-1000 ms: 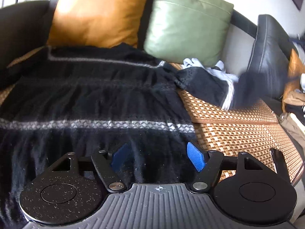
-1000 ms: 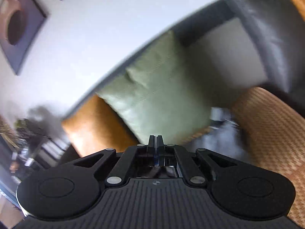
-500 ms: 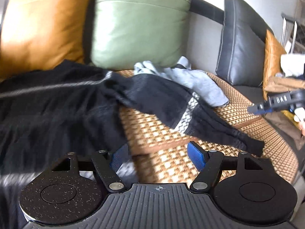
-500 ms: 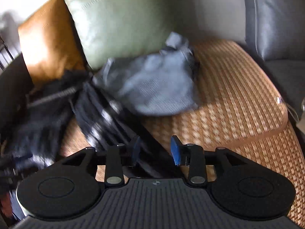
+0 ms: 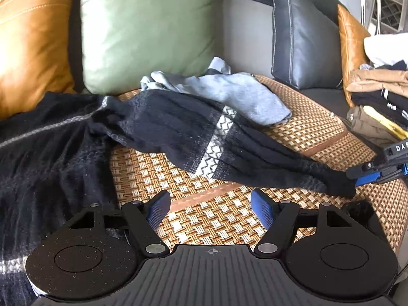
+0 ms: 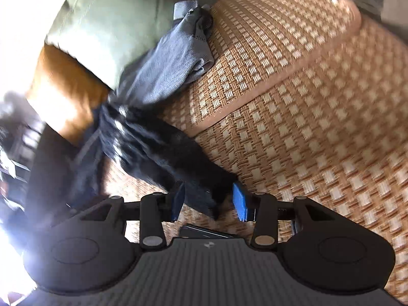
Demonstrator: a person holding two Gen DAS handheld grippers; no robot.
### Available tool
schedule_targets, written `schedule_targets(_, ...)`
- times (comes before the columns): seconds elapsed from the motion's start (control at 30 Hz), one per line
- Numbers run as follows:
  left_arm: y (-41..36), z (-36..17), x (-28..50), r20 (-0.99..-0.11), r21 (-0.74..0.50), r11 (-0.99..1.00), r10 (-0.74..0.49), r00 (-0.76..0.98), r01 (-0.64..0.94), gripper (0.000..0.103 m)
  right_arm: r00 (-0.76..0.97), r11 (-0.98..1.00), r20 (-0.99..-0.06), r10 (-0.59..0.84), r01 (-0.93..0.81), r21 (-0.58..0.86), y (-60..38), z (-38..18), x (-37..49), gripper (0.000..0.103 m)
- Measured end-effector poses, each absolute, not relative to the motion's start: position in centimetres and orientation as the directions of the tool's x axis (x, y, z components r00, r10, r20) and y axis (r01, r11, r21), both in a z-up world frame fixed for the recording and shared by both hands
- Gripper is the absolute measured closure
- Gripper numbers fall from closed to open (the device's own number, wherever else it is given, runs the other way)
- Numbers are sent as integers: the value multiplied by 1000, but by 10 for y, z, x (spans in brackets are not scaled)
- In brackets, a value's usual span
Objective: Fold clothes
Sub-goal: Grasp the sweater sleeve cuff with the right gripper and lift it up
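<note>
A black knit sweater (image 5: 51,153) with a white patterned band lies spread on the sofa's woven mat (image 5: 204,221). Its sleeve (image 5: 204,137) stretches out to the right and ends in a dark cuff (image 5: 339,188). My left gripper (image 5: 210,209) is open over bare mat beside the sweater's body, with nothing between its blue pads. My right gripper (image 6: 207,201) is low at the sleeve's end, its jaws opening with the cuff (image 6: 204,193) lying between them. In the left wrist view the right gripper (image 5: 367,176) shows at the cuff's tip.
A crumpled grey garment (image 5: 237,94) lies behind the sleeve, against a green cushion (image 5: 148,25). An orange cushion (image 5: 33,46) and a dark grey one (image 5: 303,33) flank it. A stack of folded clothes (image 5: 377,107) stands at the right. A flat dark object (image 6: 204,232) lies under the right gripper.
The left gripper slid right from over the sweater's body to the mat beside it. The right gripper dropped from facing the wall to the sleeve's cuff, and its shut jaws came apart.
</note>
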State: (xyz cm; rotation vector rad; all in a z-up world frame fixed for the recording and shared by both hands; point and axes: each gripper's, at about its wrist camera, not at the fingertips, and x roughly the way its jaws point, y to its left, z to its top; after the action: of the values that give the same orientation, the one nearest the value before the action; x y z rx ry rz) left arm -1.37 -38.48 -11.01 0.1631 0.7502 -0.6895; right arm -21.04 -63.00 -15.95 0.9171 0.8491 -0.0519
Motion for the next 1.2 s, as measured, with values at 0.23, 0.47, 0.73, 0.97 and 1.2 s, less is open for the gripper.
schedule_targets(0.23, -382, -105, -19, -674, -65, 763, -509, 535, 643, 22, 759, 557, -588, 280, 370, 743, -626, -150, -201, 97)
schedule_targets(0.47, -358, -95, -11, -664, -93, 799, -494, 561, 594, 20, 903, 620, -398, 164, 220, 753, -639, -28, -186, 98)
schedule_targets(0.73, -338, -101, -4, -658, -102, 814, -486, 575, 572, 17, 855, 682, -517, 46, 351, 641, -643, -2, -165, 98)
schedule_targets(0.97, -301, -91, 8, -613, -75, 838, -466, 638, 540, 17, 864, 672, -496, 90, 315, 670, -611, 21, -150, 98)
schedule_targets(1.2, -244, -65, 29, -524, -74, 868, -452, 722, 491, 16, 862, 791, -393, 320, -15, 611, -464, 143, -22, 98)
